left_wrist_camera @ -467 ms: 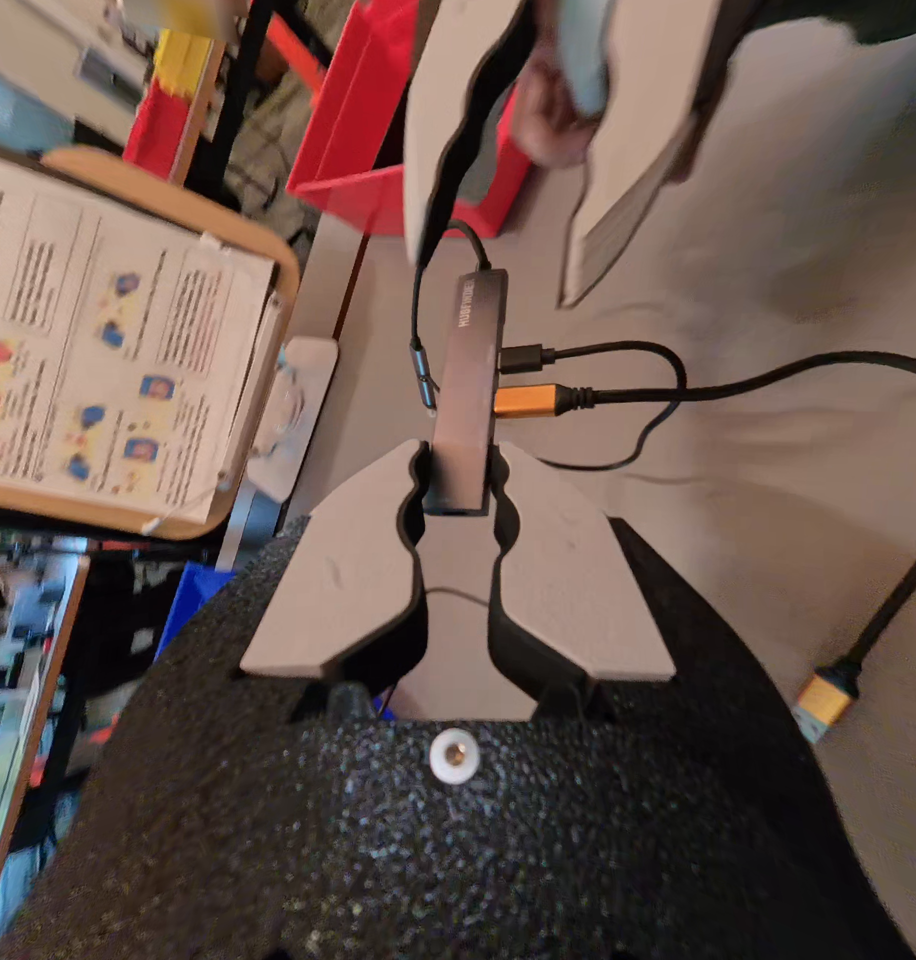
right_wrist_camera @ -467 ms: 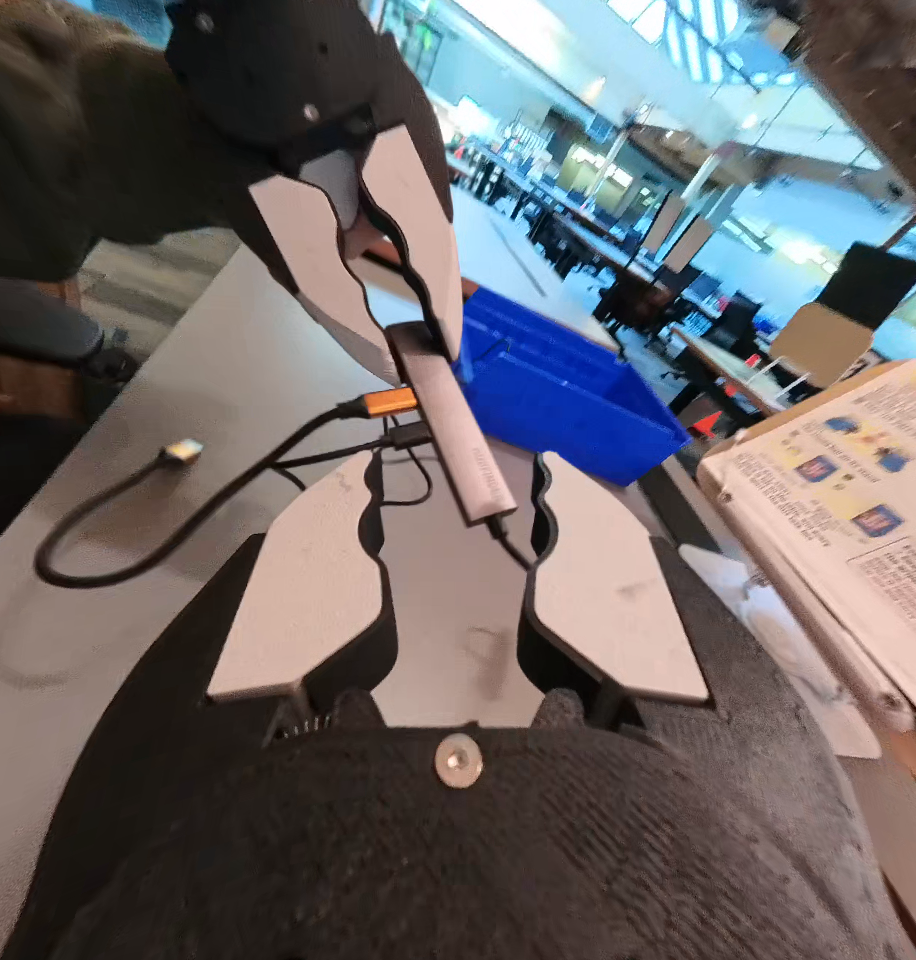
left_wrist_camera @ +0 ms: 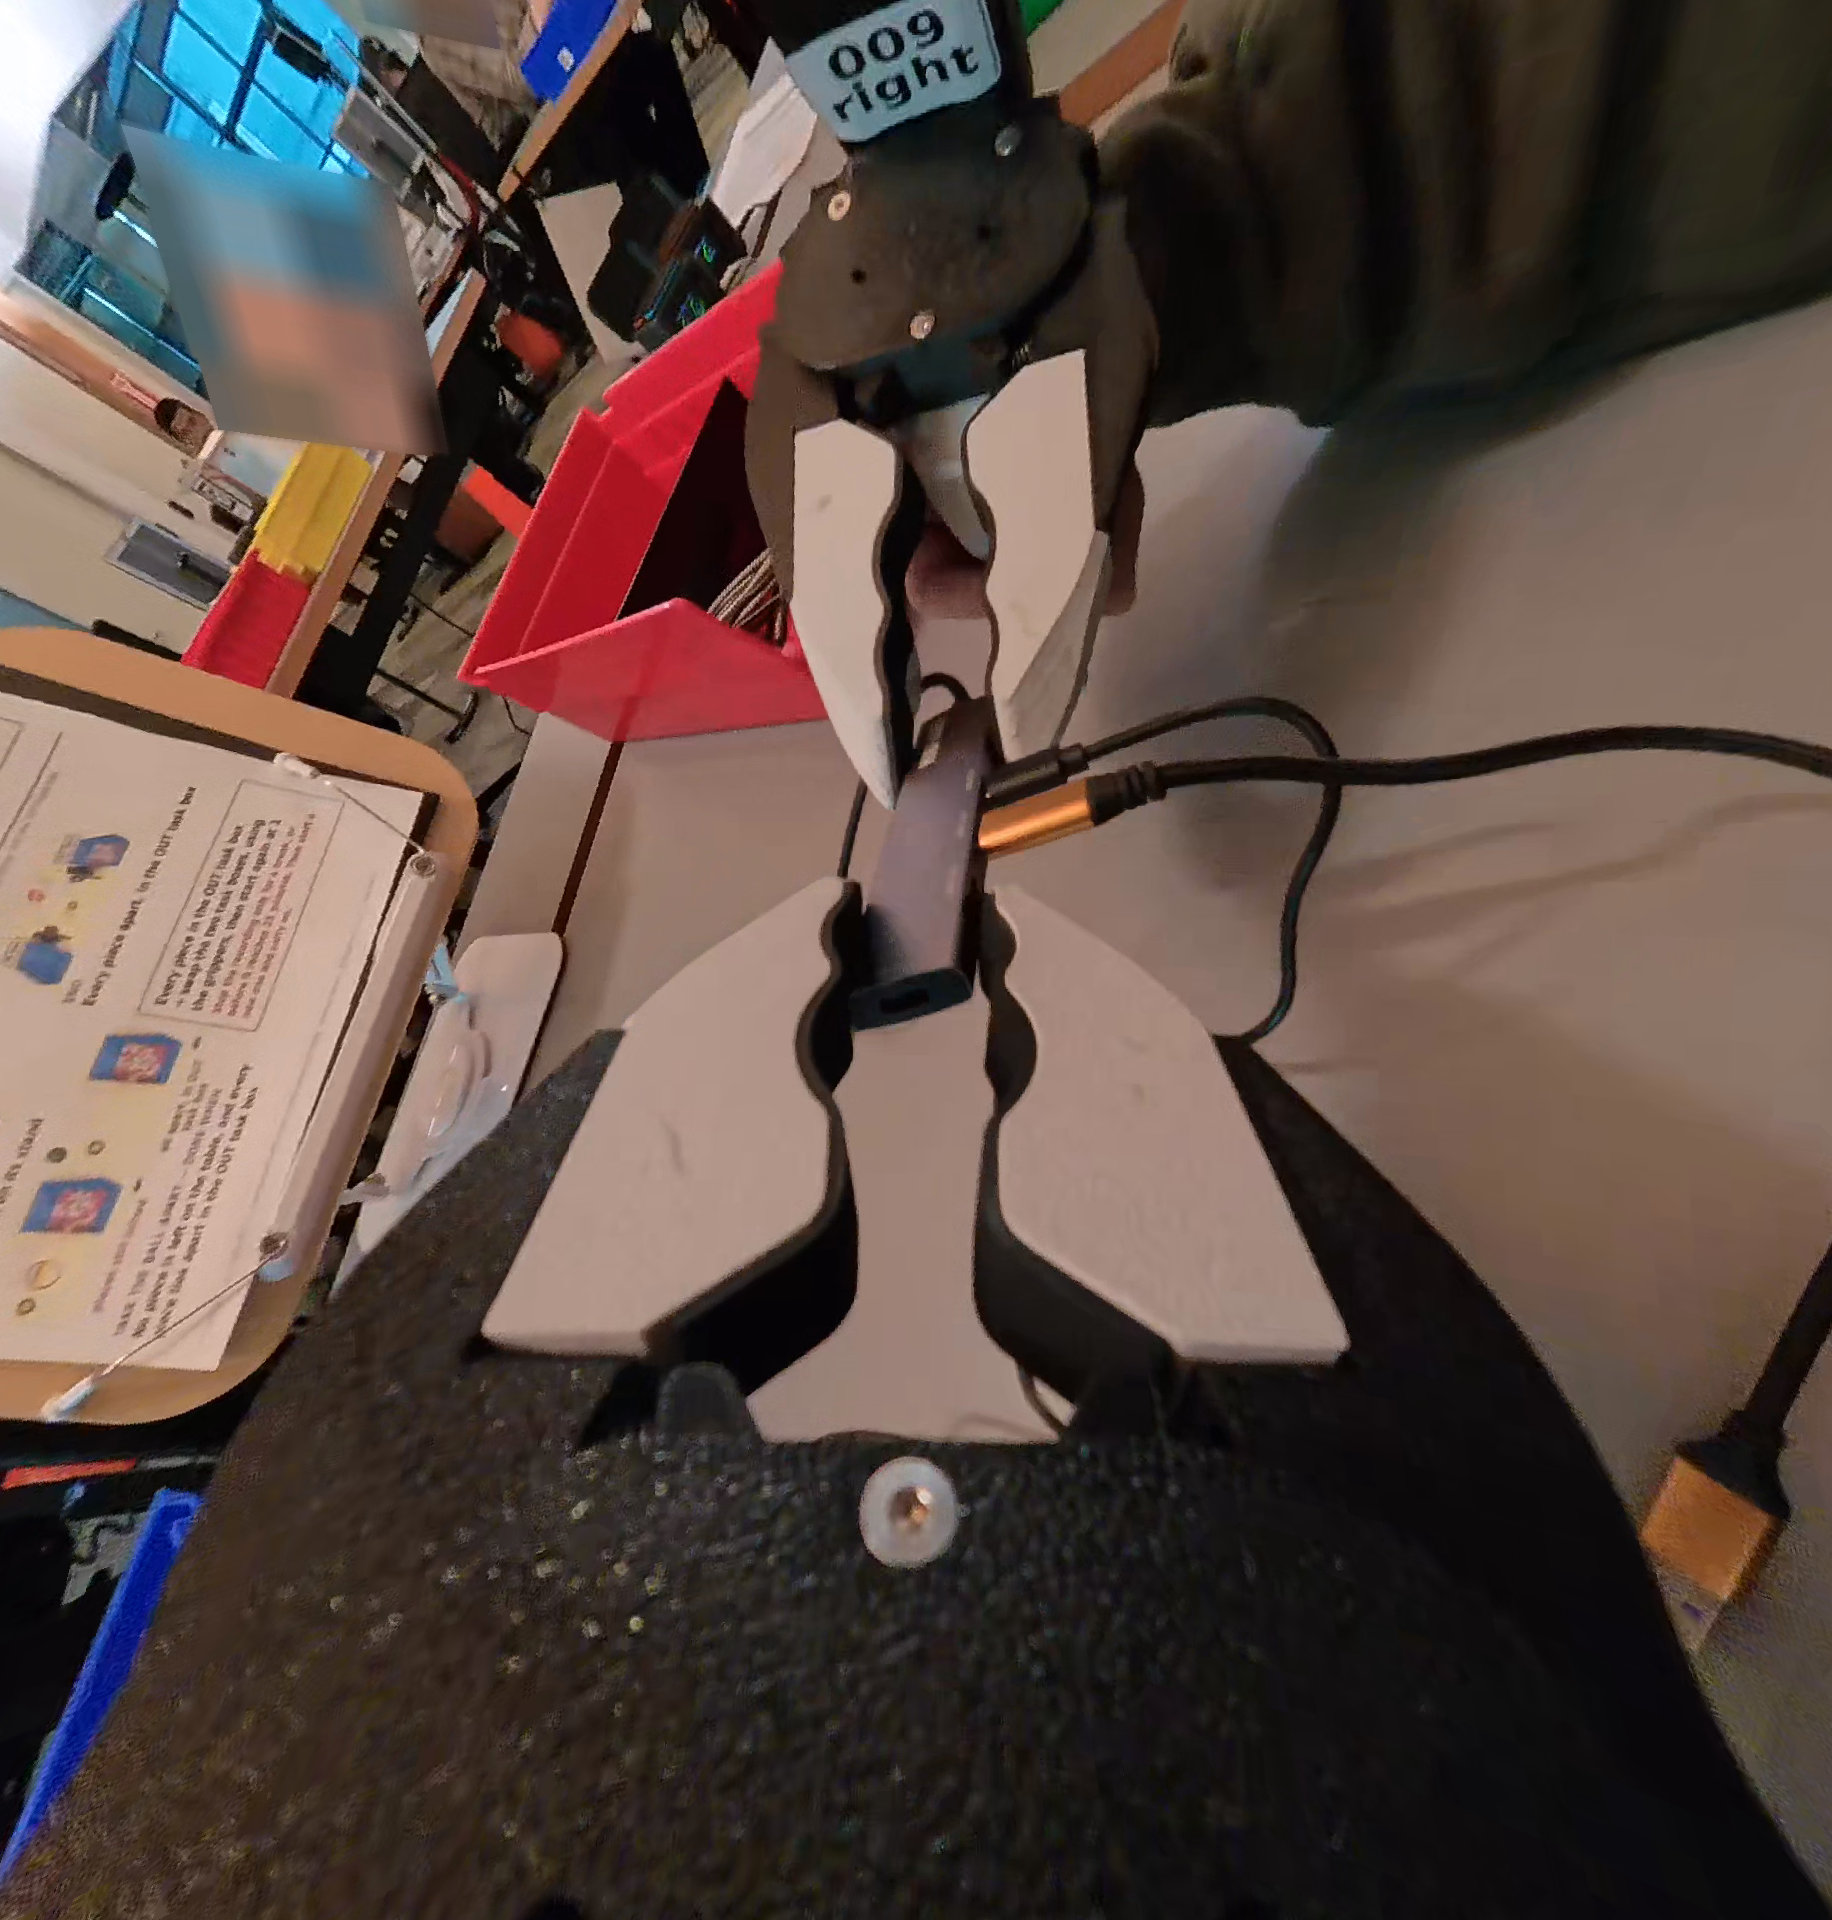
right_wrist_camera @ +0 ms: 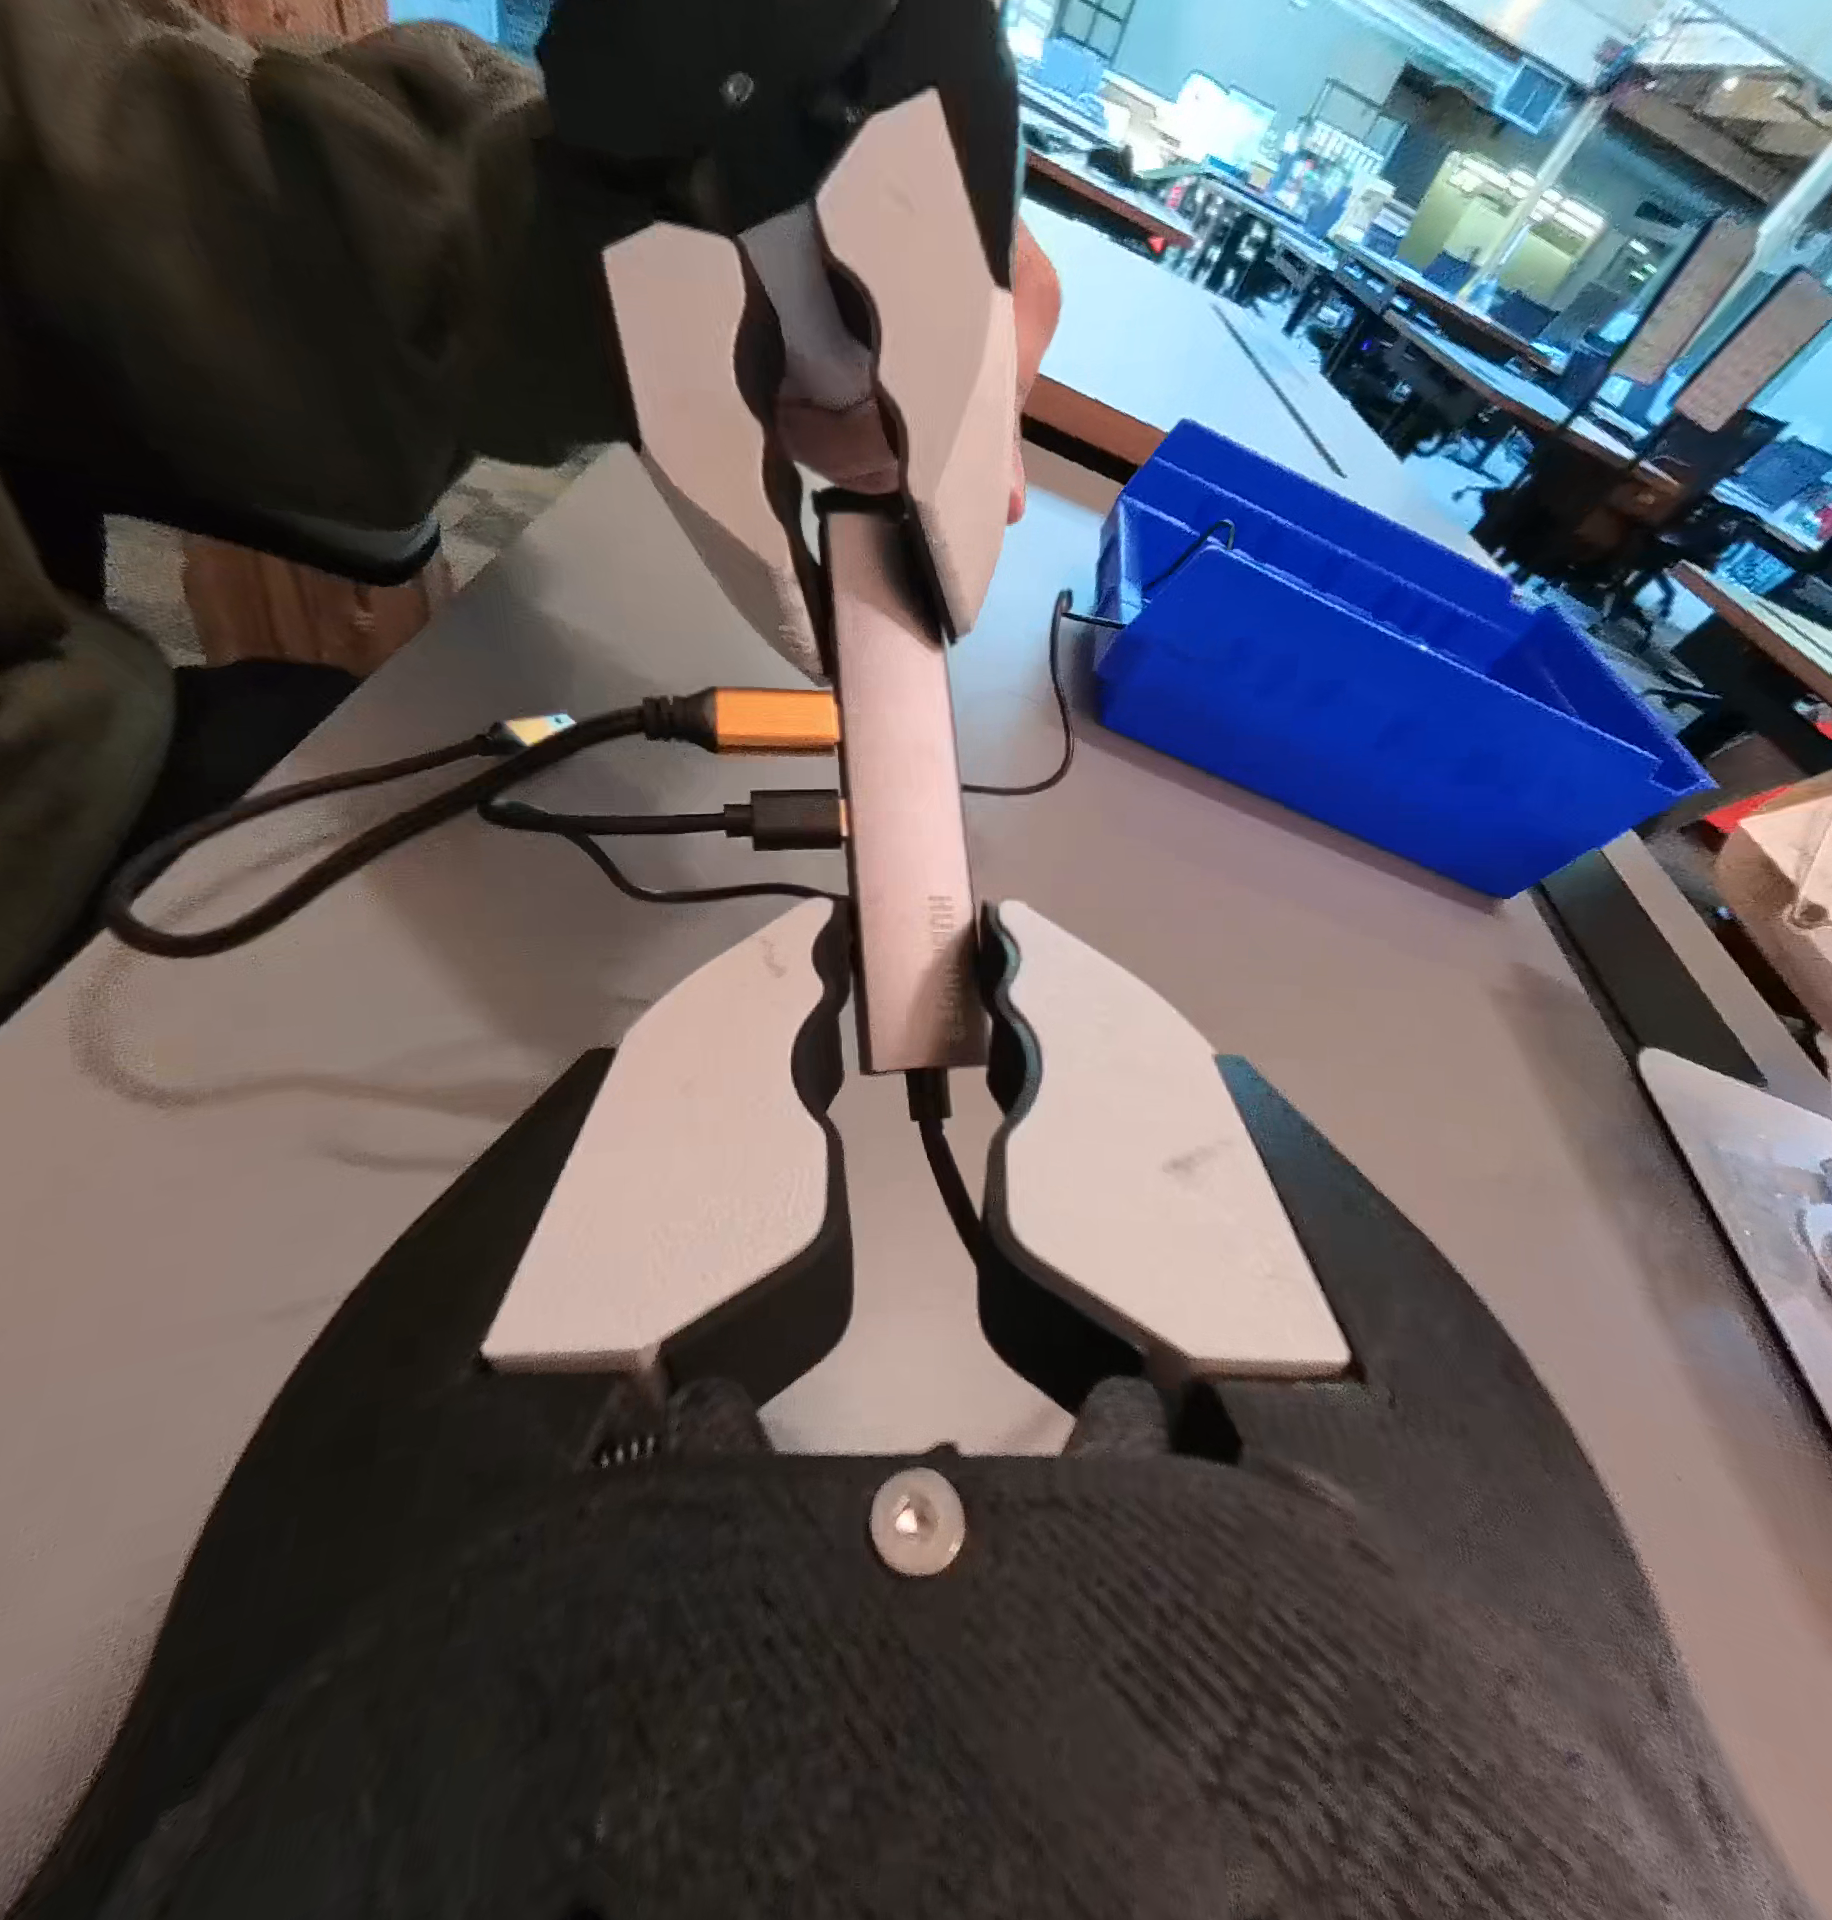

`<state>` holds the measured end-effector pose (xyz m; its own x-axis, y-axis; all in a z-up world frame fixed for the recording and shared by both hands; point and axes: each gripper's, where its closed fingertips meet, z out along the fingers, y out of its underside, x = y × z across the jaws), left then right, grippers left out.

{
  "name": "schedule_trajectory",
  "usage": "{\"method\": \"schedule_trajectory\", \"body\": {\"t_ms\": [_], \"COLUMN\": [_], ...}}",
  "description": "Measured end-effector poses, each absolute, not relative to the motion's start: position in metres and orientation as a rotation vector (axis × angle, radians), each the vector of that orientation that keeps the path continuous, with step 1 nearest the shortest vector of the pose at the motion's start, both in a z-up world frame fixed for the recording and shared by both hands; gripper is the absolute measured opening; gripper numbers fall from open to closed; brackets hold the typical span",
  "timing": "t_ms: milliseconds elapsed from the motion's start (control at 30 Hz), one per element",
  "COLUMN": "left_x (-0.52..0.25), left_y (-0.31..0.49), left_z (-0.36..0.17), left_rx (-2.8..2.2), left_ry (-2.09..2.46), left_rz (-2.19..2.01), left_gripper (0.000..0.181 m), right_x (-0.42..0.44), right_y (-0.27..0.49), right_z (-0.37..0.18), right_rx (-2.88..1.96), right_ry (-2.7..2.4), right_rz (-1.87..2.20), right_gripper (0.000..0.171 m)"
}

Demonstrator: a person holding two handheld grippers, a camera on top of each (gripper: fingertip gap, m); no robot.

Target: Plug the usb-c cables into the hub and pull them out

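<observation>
USB hub (left_wrist_camera: 917,883), mid-frame above the counter (left_wrist_camera: 1514,727), clamped at opposite ends by left tool (left_wrist_camera: 912,971) and right tool (right_wrist_camera: 917,987). Orange-collared plug (left_wrist_camera: 1037,816) and black plug (right_wrist_camera: 792,818) seated. Keep hub level; free one tool, extract straight.

The hub (left_wrist_camera: 917,862) is sitting raised off the table (left_wrist_camera: 1514,644), spanning between the left gripper (left_wrist_camera: 912,961) at 6 o'clock and the right gripper (left_wrist_camera: 943,748) at 12 o'clock. Two plugs (left_wrist_camera: 1037,821) are sticking out of its side toward 3 o'clock, their cables trailing over the table. A bin (left_wrist_camera: 642,623) is lying at 11 o'clock, a clipboard (left_wrist_camera: 164,1029) at 9 o'clock, and a loose plug (left_wrist_camera: 1712,1522) at 4 o'clock.
</observation>
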<state>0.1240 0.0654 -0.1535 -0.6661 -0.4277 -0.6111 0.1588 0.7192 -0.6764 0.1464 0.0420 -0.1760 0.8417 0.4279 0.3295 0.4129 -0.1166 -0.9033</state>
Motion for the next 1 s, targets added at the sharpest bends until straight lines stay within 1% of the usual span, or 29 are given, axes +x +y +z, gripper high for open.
{"method": "schedule_trajectory", "body": {"t_ms": [33, 233, 367, 467, 500, 567, 633, 667, 733, 800, 900, 933, 967, 1000], "left_x": [0.124, 0.127, 0.122, 0.117, 0.120, 0.132, 0.138, 0.140, 0.145, 0.153, 0.164, 0.168, 0.170, 0.171], "left_y": [0.065, 0.063, 0.072, 0.100, 0.121, 0.191, 0.269, 0.306, 0.362, 0.396, 0.421, 0.423, 0.425, 0.427], "left_z": [-0.153, -0.150, -0.125, -0.108, -0.102, -0.101, -0.120, -0.129, -0.147, -0.174, -0.203, -0.206, -0.207, -0.204], "left_rx": [-0.202, -0.235, -0.342, -0.490, -0.590, -0.881, -1.131, -1.210, -1.278, -1.346, -1.439, -1.449, -1.478, -1.511], "left_ry": [2.111, 2.043, 1.905, 1.818, 1.745, 1.590, 1.535, 1.523, 1.547, 1.655, 1.744, 1.734, 1.722, 1.683], "left_rz": [-0.939, -0.984, -1.184, -1.288, -1.272, -1.103, -0.842, -0.710, -0.521, -0.410, -0.367, -0.390, -0.412, -0.417], "left_gripper": [0.018, 0.018, 0.021, 0.032, 0.034, 0.040, 0.056, 0.060, 0.058, 0.065, 0.054, 0.031, 0.003, 0.003], "right_x": [0.146, 0.149, 0.157, 0.165, 0.167, 0.166, 0.167, 0.167, 0.165, 0.165, 0.163, 0.163, 0.164, 0.165], "right_y": [0.042, 0.039, 0.036, 0.032, 0.030, 0.026, 0.025, 0.025, 0.026, 0.029, 0.030, 0.031, 0.030, 0.030], "right_z": [-0.176, -0.170, -0.166, -0.162, -0.160, -0.158, -0.158, -0.159, -0.160, -0.163, -0.165, -0.165, -0.165, -0.165], "right_rx": [-1.733, -1.695, -1.679, -1.666, -1.658, -1.659, -1.656, -1.655, -1.656, -1.666, -1.675, -1.676, -1.677, -1.679], "right_ry": [-0.654, -0.655, -0.619, -0.590, -0.582, -0.588, -0.587, -0.585, -0.587, -0.594, -0.602, -0.601, -0.598, -0.596], "right_rz": [0.028, 0.023, 0.008, -0.014, -0.018, 0.003, -0.005, 0.002, 0.013, 0.005, 0.003, 0.003, 0.000, -0.003], "right_gripper": [0.023, 0.023, 0.023, 0.023, 0.023, 0.023, 0.023, 0.023, 0.023, 0.023, 0.023, 0.023, 0.023, 0.023]}}
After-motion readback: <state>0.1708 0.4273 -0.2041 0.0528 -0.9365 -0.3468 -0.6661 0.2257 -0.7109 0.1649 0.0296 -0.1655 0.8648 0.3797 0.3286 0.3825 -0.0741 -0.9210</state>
